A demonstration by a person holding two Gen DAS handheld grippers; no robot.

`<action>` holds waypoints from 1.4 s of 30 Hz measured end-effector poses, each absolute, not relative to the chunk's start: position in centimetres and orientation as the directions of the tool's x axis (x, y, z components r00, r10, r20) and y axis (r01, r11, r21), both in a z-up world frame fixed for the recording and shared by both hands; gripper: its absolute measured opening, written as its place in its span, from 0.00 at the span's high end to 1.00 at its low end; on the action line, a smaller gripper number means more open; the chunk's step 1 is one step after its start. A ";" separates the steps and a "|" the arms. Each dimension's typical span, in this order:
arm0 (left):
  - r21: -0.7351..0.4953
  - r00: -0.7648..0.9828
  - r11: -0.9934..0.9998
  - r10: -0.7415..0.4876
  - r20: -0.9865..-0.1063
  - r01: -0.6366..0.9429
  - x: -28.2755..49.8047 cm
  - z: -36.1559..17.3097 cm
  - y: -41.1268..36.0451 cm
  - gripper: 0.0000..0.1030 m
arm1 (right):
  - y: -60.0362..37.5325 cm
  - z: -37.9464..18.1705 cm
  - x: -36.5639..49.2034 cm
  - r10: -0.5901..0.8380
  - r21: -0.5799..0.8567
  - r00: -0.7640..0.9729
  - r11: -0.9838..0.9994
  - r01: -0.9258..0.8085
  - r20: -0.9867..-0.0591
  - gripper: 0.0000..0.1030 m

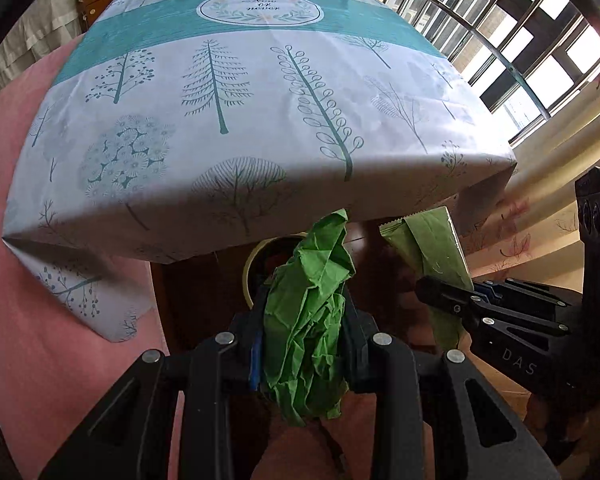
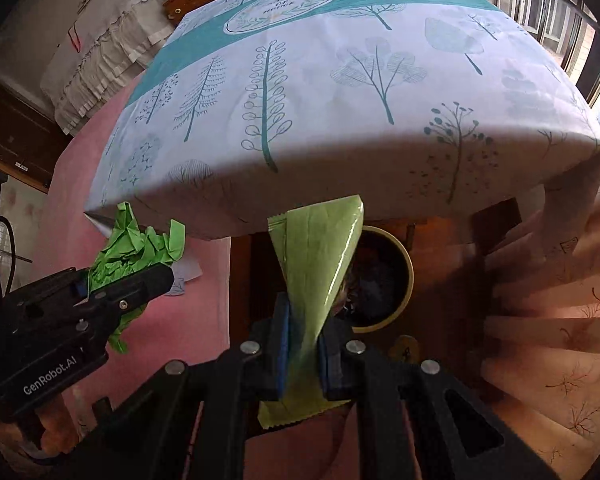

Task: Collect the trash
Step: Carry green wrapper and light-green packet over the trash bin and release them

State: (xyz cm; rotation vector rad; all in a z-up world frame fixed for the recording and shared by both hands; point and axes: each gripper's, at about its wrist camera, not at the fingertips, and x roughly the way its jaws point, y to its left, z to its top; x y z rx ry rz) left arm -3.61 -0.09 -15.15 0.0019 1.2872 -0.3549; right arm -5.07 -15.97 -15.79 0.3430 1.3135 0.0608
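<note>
carry-to-bin step. left gripper (image 1: pixel 304 344) clamped on crumpled green paper (image 1: pixel 308 320), lower centre of its view. right gripper (image 2: pixel 304 356) pinched on green wrapper (image 2: pixel 320 256). yellow-rimmed bin (image 2: pixel 404 264) sits below the table edge, centre right. next: centre each over the bin mouth, then open.

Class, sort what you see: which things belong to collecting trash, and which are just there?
Job: crumpled green paper in left gripper; green wrapper in right gripper; bin.
Just there: tablecloth; pink cover; window.
</note>
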 end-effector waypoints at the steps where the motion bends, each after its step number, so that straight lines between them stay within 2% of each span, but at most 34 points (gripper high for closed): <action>1: -0.195 0.227 0.946 -0.255 -0.940 0.258 -3.8 -16.1 -0.4 0.73 | -16.1 -16.9 -5.2 0.234 0.277 0.248 0.948 0.158 -0.940 0.89; 6: -0.206 0.214 0.950 -0.258 -0.942 0.235 -3.9 -22.1 -1.2 0.72 | -17.4 -24.0 -5.0 0.246 0.288 0.205 0.936 0.205 -0.947 0.89; 16: -0.228 0.181 0.962 -0.253 -0.950 0.149 -1.6 -38.7 -2.5 0.71 | -19.7 -42.1 -3.0 0.268 0.301 0.148 0.906 0.296 -0.952 0.87; 19: -0.231 0.184 0.963 -0.254 -0.950 0.137 -1.2 -42.2 -2.8 0.70 | -20.6 -46.1 -2.6 0.289 0.319 0.137 0.891 0.322 -0.947 0.85; 22: -0.228 0.195 0.966 -0.249 -0.949 0.126 -0.8 -44.6 -3.0 0.64 | -21.2 -48.8 -1.9 0.313 0.342 0.138 0.878 0.336 -0.940 0.83; 24: -0.241 0.194 0.964 -0.259 -0.946 0.113 -0.7 -45.6 -3.0 0.41 | -21.5 -50.1 -1.6 0.318 0.345 0.135 0.872 0.347 -0.939 0.75; 26: -0.231 0.207 0.968 -0.248 -0.946 0.102 -0.8 -46.1 -2.9 0.26 | -21.8 -50.8 -1.4 0.300 0.330 0.139 0.875 0.355 -0.944 0.55; 28: -0.220 0.218 0.971 -0.236 -0.947 0.096 -0.5 -46.4 -2.9 0.24 | -21.9 -51.1 -1.4 0.297 0.333 0.153 0.873 0.356 -0.943 0.45; 36: -0.157 0.235 0.984 -0.172 -0.957 0.082 0.0 -45.4 -2.3 0.08 | -22.6 -49.8 -1.5 0.299 0.349 0.189 0.871 0.347 -0.935 0.45; 42: -0.128 0.250 0.990 -0.139 -0.958 0.060 -0.7 -42.7 -1.4 0.07 | -21.6 -45.6 -1.7 0.301 0.359 0.225 0.885 0.295 -0.927 0.45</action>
